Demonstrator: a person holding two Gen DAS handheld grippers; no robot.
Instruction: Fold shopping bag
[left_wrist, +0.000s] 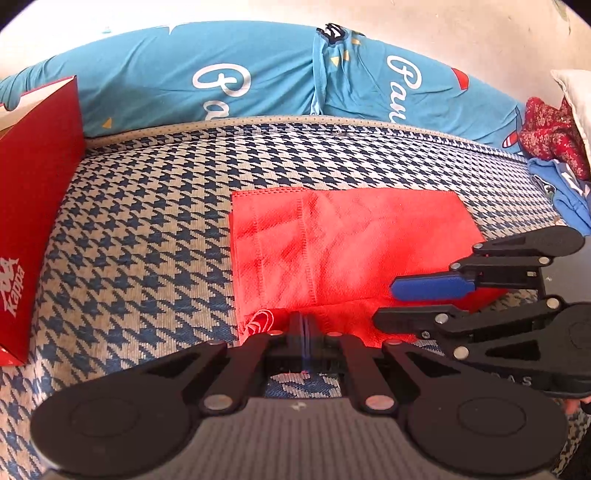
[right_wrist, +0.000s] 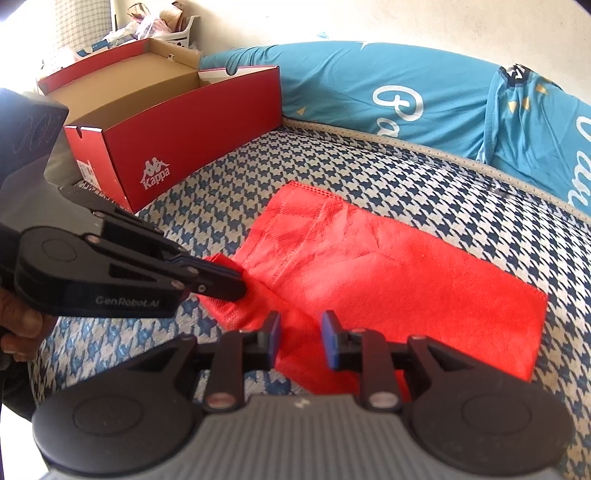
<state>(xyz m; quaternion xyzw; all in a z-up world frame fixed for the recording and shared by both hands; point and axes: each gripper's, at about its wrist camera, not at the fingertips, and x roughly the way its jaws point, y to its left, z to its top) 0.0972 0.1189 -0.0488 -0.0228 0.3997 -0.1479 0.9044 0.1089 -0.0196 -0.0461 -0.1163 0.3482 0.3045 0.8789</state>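
At the far left of the left wrist view stands a red Kappa shoebox, upright on the houndstooth mattress. Along the top of that frame runs a turquoise pillow with white script. The red shopping bag lies flat in the middle of the frame, already doubled over, with a loop of handle showing at its lower left edge. The left gripper sits at bottom centre, its jaws pinched shut on the near edge of the bag. At the right, the right gripper reaches in over the bag's lower right part, jaws narrowly parted with the fabric beneath them. Crumpled red and blue clothes lie at the upper right.

In the right wrist view the shoebox stands open at upper left, the left gripper clamps a raised fold at centre left, and the right gripper straddles the bag at bottom centre, pads slightly apart and not pressing on it
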